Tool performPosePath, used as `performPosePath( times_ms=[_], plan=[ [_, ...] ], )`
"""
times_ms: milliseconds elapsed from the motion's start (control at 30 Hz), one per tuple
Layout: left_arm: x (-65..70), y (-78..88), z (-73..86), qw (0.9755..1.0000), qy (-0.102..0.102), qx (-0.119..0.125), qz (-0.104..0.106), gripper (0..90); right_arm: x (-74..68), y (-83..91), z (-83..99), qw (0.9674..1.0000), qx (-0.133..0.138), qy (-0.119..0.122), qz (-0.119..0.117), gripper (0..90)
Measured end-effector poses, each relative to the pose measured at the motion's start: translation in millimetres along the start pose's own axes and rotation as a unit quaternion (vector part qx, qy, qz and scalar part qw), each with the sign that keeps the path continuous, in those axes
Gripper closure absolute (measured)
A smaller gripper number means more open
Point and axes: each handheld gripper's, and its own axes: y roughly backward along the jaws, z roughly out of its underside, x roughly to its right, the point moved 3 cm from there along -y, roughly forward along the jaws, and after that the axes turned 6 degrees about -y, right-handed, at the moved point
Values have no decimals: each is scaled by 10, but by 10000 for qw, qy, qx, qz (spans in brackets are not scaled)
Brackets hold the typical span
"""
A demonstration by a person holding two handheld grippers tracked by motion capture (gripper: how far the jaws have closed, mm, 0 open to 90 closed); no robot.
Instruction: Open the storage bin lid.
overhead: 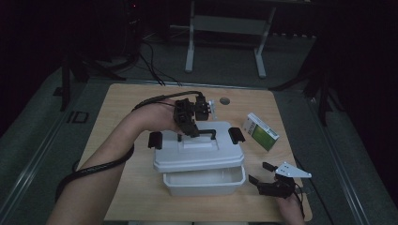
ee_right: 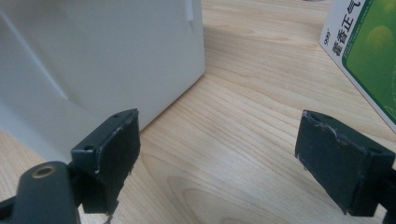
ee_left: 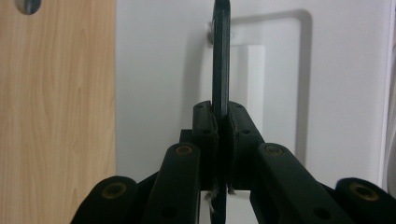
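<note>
Now, starting at my left, my left hand-held gripper [overhead: 188, 127] reaches over the white lid [overhead: 199, 152] of the box, and its jaws are pinched tight on the thin black handle [overhead: 206, 132] that stands up from the lid's top. In the left gripper view that handle [ee_left: 221, 56] runs straight up between my two pads [ee_left: 204, 126], which press on it from either side, with the lid [ee_left: 336, 93] spread flat behind it and a strip of bare table [ee_left: 56, 112] off to one edge. From the high view the lid sits askew over the white box [overhead: 206, 182], pushed towards the far side so that the box's near part lies uncovered and its inside shows. A black clip [overhead: 155, 139] hangs at the lid's left end and another black clip [overhead: 236, 135] at its right end.

Further right, a green and white carton [overhead: 261, 131] lies flat on the table [overhead: 131, 197], well apart from the box. My right hand-held gripper [overhead: 259, 174] is at the near right corner, low over the table, with its jaws spread wide and nothing between them. In the right gripper view my right hand-held gripper [ee_right: 219, 158] frames bare wood, with the box's white wall [ee_right: 116, 51] beside one pad and the carton [ee_right: 369, 60] beyond the other.
</note>
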Motion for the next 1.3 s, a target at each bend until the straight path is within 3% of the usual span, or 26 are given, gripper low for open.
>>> performPosePath(
  times_ms=[400, 900, 933, 1300],
  plan=[
    [12, 125, 427, 9993, 334, 23, -140, 843, -2, -6, 0, 10000, 5, -8, 6, 139],
    [113, 317, 1065, 9955, 895, -12, -321, 842, -8, -16, -1, 10000, -31, 4, 41, 139],
    [135, 329, 1184, 9944, 1008, 12, -334, 842, -8, -17, -1, 10000, -32, 1, 45, 139],
    [194, 351, 1646, 9882, 1488, -24, -374, 842, -7, -19, 0, 10000, -42, -8, 59, 139]
  ],
)
